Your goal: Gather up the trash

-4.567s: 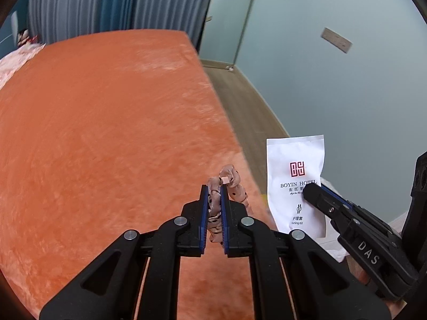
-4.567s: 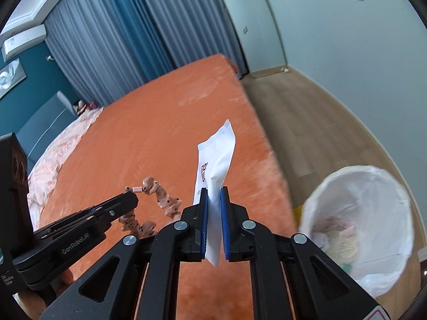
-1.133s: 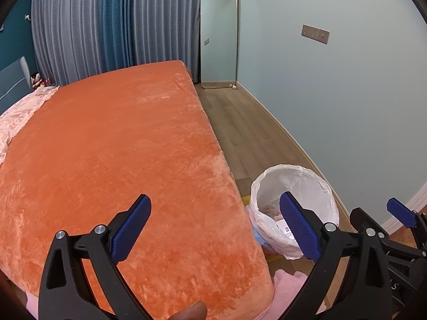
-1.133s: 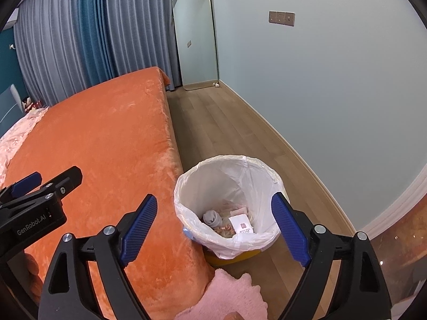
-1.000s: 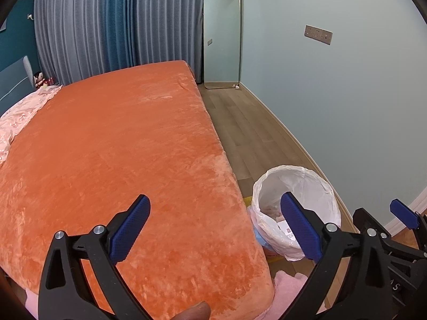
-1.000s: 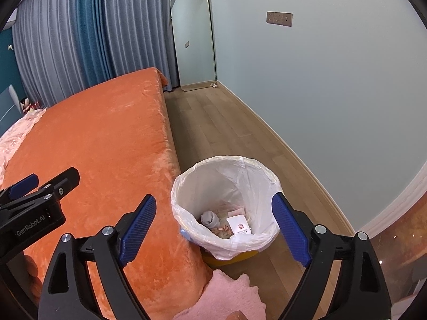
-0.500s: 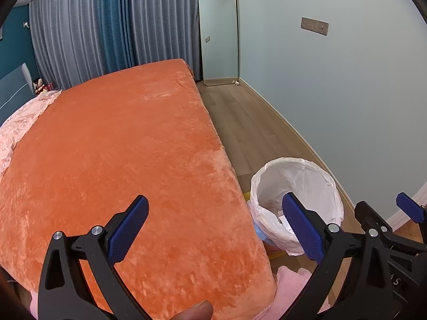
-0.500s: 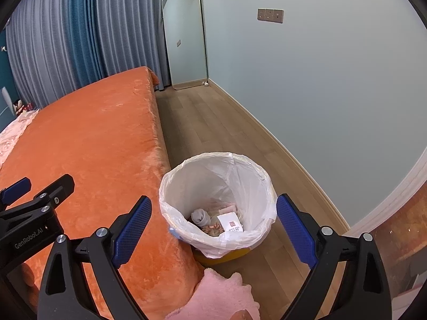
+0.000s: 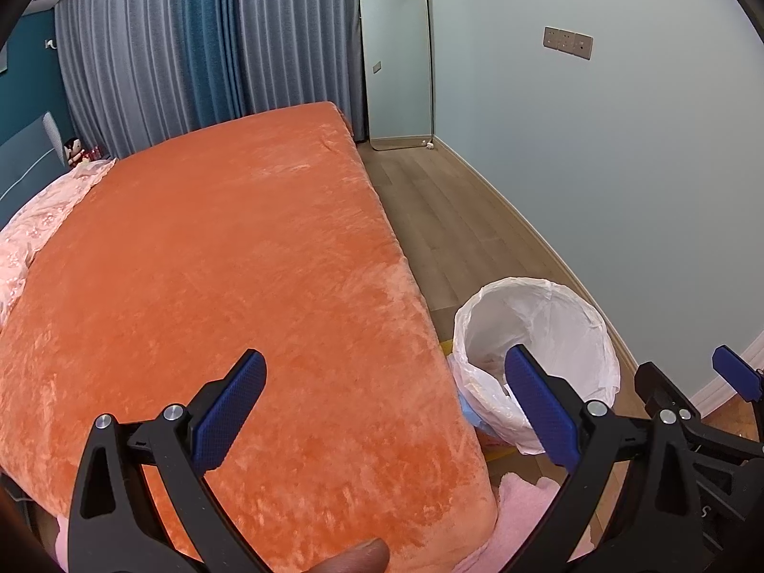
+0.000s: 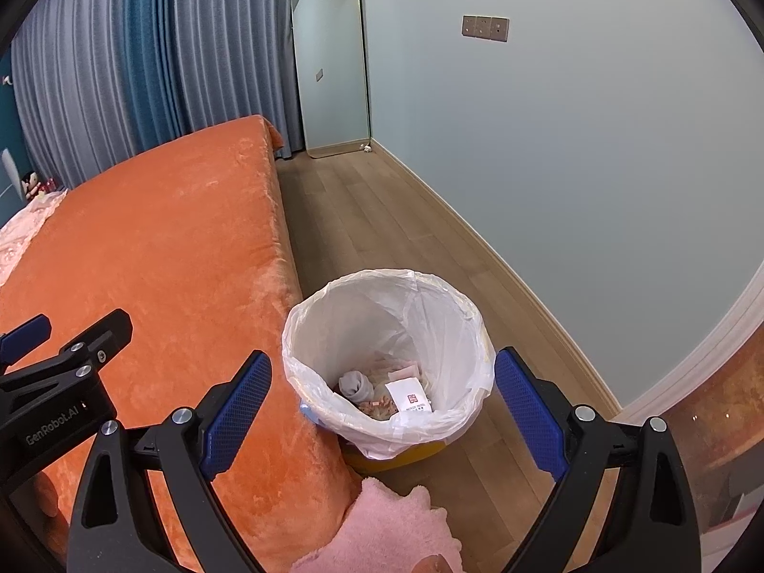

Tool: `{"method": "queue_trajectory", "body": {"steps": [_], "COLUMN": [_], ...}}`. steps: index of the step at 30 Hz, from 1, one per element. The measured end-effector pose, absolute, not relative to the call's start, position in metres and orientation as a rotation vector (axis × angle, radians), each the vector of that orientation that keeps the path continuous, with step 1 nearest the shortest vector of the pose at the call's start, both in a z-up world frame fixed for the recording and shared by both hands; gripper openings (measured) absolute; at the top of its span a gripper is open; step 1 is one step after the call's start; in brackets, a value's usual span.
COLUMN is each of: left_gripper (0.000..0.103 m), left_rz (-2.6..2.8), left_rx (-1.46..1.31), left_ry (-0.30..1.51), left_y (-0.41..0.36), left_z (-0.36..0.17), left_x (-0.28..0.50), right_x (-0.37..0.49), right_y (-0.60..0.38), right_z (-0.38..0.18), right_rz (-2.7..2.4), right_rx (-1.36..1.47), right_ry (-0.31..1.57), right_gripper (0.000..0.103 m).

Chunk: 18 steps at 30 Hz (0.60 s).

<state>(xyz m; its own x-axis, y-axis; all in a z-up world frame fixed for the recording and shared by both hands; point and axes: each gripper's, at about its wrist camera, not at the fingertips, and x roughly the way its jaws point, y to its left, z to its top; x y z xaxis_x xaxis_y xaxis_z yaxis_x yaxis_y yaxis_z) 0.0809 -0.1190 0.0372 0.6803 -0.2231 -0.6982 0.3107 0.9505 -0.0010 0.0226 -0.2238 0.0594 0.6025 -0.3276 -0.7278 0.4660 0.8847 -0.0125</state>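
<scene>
Bin (image 10: 305, 334) touches bed edge (image 10: 286, 258) — grippers (image 10: 377, 401) spread.

Left claw (image 9: 382, 401), right claw (image 10: 379, 398) spread wide, empty.

Orange plush bed (image 9: 215, 262), wooden floor (image 10: 382, 219) bearing lined trash bin (image 10: 458, 305), pink rug (image 10: 387, 530)
</scene>
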Motion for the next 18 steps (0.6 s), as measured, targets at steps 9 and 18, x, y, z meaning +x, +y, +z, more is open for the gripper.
{"method": "queue_trajectory", "body": {"steps": [9,18], "left_gripper": [0.096,0.096], "left_rz": [-0.299,-0.297], "left_rx": [0.138,0.148], "left_ry": [0.766,0.774], "left_y": [-0.1215,-0.1244], "left_z": [0.0371,0.0351], "left_x": [0.0790,0.0782], "right_x": [0.0204,0.0199], "right_y": [-0.2244,-0.2254], "right_z": [0.0583,0.0562], "right_rz": [-0.470,-0.469], "right_rx": [0.184,0.178], "right_ry": [0.808,0.816], "right_gripper": [0.091,0.091]}}
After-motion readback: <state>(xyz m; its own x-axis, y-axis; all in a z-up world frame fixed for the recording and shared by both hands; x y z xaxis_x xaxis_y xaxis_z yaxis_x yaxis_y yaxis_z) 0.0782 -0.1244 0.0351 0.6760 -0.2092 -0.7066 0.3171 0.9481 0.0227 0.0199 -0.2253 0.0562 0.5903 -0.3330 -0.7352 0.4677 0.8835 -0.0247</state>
